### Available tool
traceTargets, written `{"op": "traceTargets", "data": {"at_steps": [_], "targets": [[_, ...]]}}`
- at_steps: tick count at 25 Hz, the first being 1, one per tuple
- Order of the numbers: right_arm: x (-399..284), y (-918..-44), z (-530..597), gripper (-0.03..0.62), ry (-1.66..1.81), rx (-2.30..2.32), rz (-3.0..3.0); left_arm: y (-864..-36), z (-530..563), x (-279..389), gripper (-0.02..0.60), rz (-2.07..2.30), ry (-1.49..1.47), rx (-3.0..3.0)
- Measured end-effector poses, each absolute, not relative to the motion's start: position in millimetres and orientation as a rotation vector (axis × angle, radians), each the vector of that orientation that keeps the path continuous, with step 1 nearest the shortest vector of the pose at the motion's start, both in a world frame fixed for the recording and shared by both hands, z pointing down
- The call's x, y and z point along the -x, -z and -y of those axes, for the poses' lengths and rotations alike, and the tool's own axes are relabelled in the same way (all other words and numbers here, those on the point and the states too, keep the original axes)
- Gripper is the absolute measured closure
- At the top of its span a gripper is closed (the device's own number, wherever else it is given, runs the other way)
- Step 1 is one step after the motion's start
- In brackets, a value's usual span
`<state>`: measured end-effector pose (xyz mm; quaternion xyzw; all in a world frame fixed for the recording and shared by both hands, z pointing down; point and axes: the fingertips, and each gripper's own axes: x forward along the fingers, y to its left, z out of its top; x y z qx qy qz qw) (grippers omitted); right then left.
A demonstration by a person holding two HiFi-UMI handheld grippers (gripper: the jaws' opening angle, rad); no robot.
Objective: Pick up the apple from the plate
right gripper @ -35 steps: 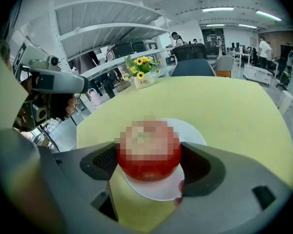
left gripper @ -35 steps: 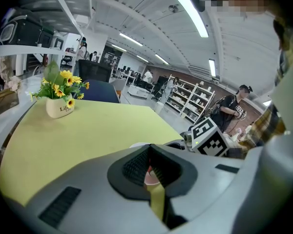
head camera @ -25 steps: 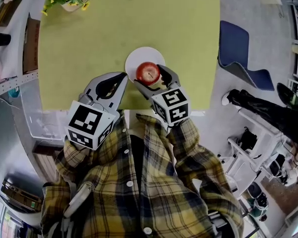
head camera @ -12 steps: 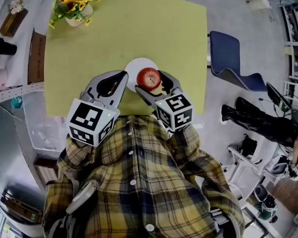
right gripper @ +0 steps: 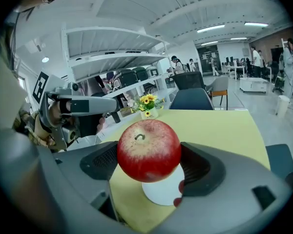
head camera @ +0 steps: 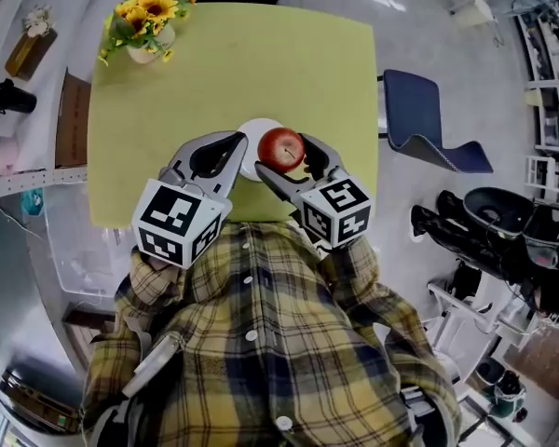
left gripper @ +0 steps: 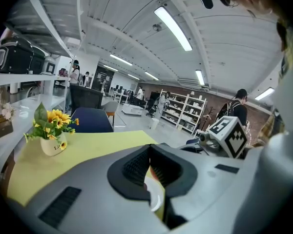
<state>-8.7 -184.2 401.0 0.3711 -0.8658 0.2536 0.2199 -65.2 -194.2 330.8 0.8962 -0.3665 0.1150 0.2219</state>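
Observation:
A red apple [head camera: 281, 149] [right gripper: 149, 150] is clamped between the two dark pads of my right gripper [head camera: 284, 156] [right gripper: 149, 165]. It hangs above the small white plate [head camera: 251, 136] [right gripper: 162, 193], which lies bare on the yellow-green table [head camera: 224, 63]. In the head view the apple overlaps the plate's right edge. My left gripper [head camera: 235, 143] [left gripper: 149, 149] hovers just left of the plate, its jaws shut together with nothing between them. A sliver of the plate [left gripper: 157, 199] shows below its pads.
A white vase of sunflowers [head camera: 143, 24] [left gripper: 52, 130] [right gripper: 147, 106] stands at the table's far left corner. A blue chair [head camera: 427, 119] is to the right of the table, and shelves with items run along the left. People stand in the room's background.
The right gripper has kept the apple and carried it a little toward the plate's right edge. The left gripper stays shut beside the plate. The head view has shifted.

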Motion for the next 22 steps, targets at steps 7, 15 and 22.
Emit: {"op": "traceTargets", "data": {"at_steps": [7,15,22], "targets": [[13.8,-400.6,178.0,0.209,-0.653,-0.995,2.389,-330.7,194.0,64.5,0.574,1.006,-0.300,-2.481],[13.3,-395.4,176.0,0.209,-0.649,-0.998,2.398,-330.4,191.7,64.5,0.574,0.997,-0.309,-2.483],[9.2,-399.0,177.0,0.210,-0.627,-1.005,2.372,-334.3,191.7,66.1,0.574,1.000,-0.291,-2.470]]}}
